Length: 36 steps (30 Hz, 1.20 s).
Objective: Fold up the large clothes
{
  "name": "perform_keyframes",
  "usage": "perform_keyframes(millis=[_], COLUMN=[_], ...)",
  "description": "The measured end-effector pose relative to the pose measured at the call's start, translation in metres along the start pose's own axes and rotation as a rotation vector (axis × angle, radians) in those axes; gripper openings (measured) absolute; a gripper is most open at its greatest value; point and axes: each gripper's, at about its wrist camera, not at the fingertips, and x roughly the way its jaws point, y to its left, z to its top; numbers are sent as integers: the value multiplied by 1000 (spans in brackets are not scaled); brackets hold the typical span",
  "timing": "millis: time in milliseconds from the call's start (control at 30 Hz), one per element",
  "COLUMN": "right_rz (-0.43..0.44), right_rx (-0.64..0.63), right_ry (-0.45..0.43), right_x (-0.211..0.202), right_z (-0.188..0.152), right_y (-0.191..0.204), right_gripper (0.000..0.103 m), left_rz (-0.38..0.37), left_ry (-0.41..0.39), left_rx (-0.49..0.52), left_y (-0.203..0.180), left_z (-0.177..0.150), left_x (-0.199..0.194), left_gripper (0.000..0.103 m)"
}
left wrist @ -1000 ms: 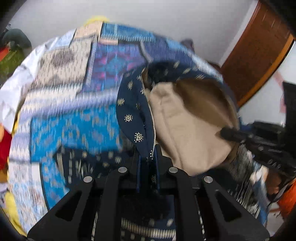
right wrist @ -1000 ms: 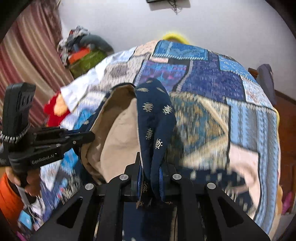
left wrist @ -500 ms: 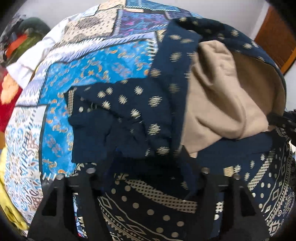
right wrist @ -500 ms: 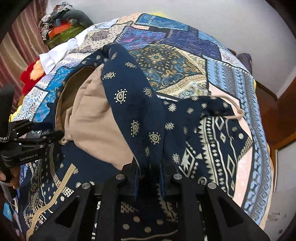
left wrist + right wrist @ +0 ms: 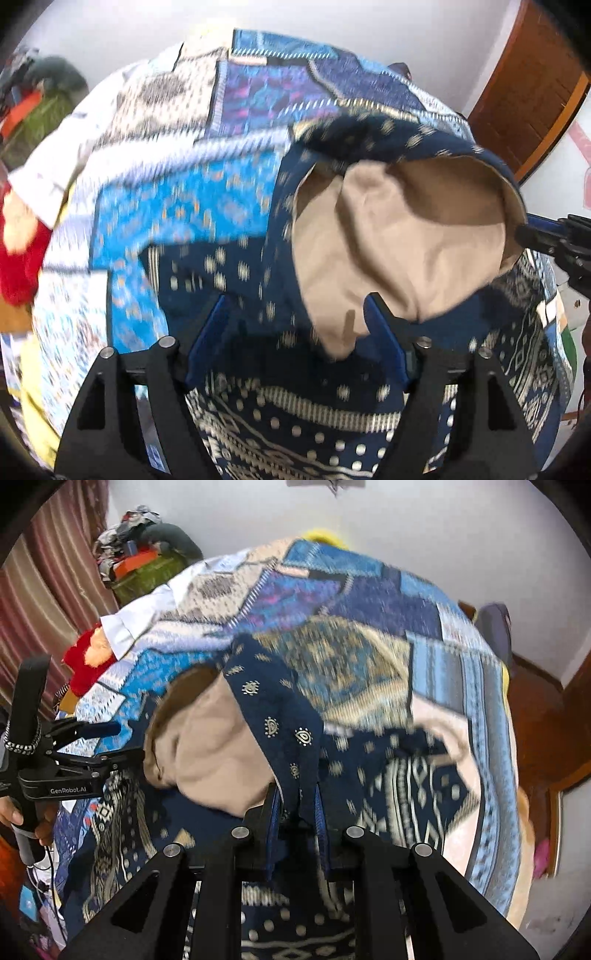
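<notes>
A large navy garment [image 5: 229,273] with gold motifs and a beige lining [image 5: 399,243] lies on a patchwork bed. My left gripper [image 5: 295,310] is open just above it, jaws wide apart with nothing between them. My right gripper [image 5: 295,797] is shut on a navy edge of the garment [image 5: 280,716] and holds that flap up, baring the beige lining [image 5: 210,746]. The left gripper shows in the right wrist view [image 5: 110,742], open at the lining's left edge. The right gripper's tip shows in the left wrist view [image 5: 532,232] at the flap's far edge.
The patchwork bedspread [image 5: 369,602] covers the bed. A pile of clothes and bags [image 5: 144,557] sits at the far left by a striped curtain [image 5: 44,602]. A red and orange cloth [image 5: 88,653] lies at the bed's left edge. A wooden door [image 5: 528,92] stands at right.
My left gripper has let go of the navy garment and opened wide, then drawn back. My right gripper stays shut on the flap and has lifted it again.
</notes>
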Motion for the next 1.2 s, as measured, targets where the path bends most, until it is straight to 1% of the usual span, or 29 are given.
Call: perform_keyframes(millis=[67,133,167,200,367,433,467,533,567,600,633,667,733,800,867,1000,1067,1133,1200], right_rz=[-12,-13,-16,-20,3,12,23,49,67,88,102,110,126,138,126,133,127,146,168], right_rx=[-3,5,5,3,15,10,2,9,19,33,49,69,108,121,120,81,55,52,58], right_ry=[-1,-1,0,2,12,22,27,40,44,51,58,64,62,39,7,-27,-46,-47,-44], right_x=[8,18,24,29,62,75,83,93,97,102,106,110,112,104,90,46,21,0,-18], right_z=[13,25,30,35,62,71,77,86,89,93,95,96,95,89,81,56,42,25,4], right_y=[2,2,1,0,-5,-4,-4,-2,-2,-1,-1,-2,-5,-8,-10,-10,-8,-6,-3], right_gripper=[13,13,13,13,13,13,13,13,13,13,13,13,13,13,13,12,12,12,12], left_rz=[24,45,54,66,79,97,100,98,98,100,105,113,104,90,68,-25,-48,-77,-85], left_ry=[-7,6,11,18,39,33,35,35,32,23,15,3,-31,-64,-98,-151,-168,-179,-182], left_rx=[8,9,7,-4,-33,-32,-29,-28,-27,-22,-15,-10,-4,-2,-1,12,32,62,98], left_y=[0,2,1,3,11,11,11,9,8,6,4,3,0,-1,-1,-4,-9,-17,-27], left_z=[18,33,34,41,61,68,70,75,76,77,77,76,74,71,68,53,41,26,5], left_x=[9,22,24,34,71,81,85,92,94,95,94,92,80,63,42,-8,-27,-45,-58], left_gripper=[76,76,76,76,75,61,56,34,29,17,9,9,7,7,7,7,7,7,7])
